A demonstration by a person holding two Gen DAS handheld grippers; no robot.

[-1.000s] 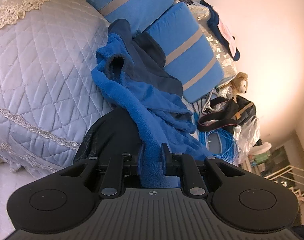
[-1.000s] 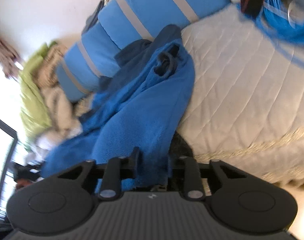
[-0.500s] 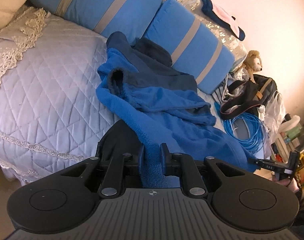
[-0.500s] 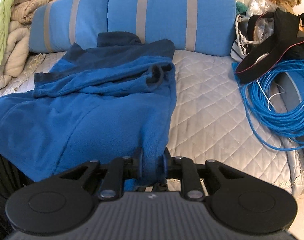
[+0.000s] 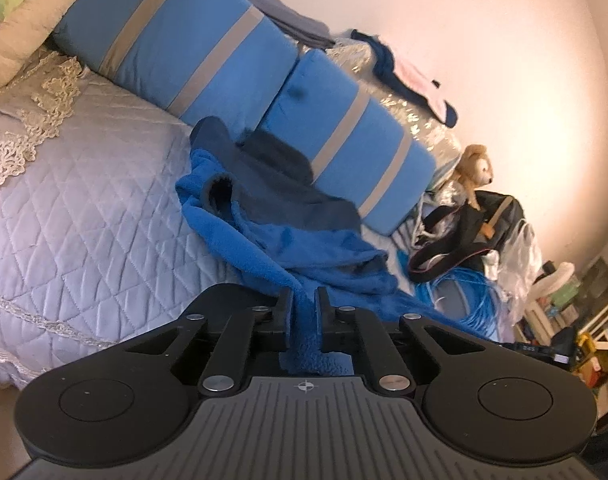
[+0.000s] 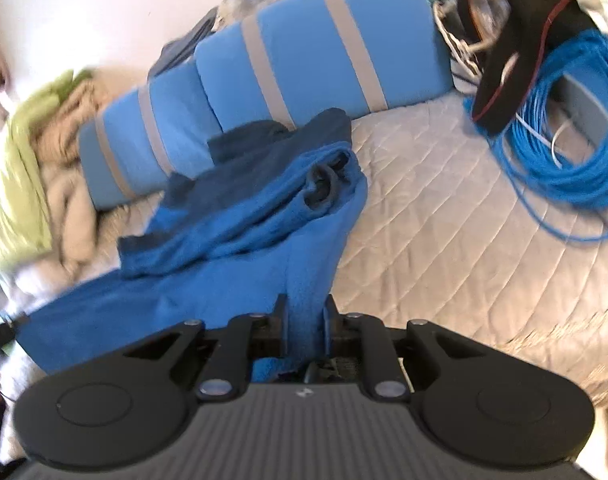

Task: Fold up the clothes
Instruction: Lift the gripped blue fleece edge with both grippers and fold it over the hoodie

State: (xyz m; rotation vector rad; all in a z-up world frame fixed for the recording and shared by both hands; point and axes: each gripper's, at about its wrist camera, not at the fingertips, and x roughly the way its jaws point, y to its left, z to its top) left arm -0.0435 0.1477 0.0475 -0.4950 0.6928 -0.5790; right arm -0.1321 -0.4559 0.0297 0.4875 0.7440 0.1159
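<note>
A blue fleece garment [image 5: 288, 236] with dark navy parts lies crumpled on the quilted bed [image 5: 84, 208], its far end against the striped blue pillows [image 5: 192, 40]. My left gripper [image 5: 304, 294] is shut on a fold of its near edge, and the fabric runs up from the jaws to the heap. In the right wrist view the same garment [image 6: 224, 264] spreads left over the bed [image 6: 444, 220]. My right gripper [image 6: 306, 302] grips another part of the near edge; its jaws are closing with the fleece pressed between them.
Striped blue pillows [image 6: 324, 48] line the back of the bed. A coil of blue cable [image 6: 564, 140] and a black bag [image 6: 516, 40] lie at the right end, by a plush bear [image 5: 474, 164]. Green and beige blankets [image 6: 32, 160] are piled at the left.
Both grippers have risen with the garment's near edge, pulling the fleece up off the bed front. Both views have rolled, and the jaws pinch the fabric more narrowly.
</note>
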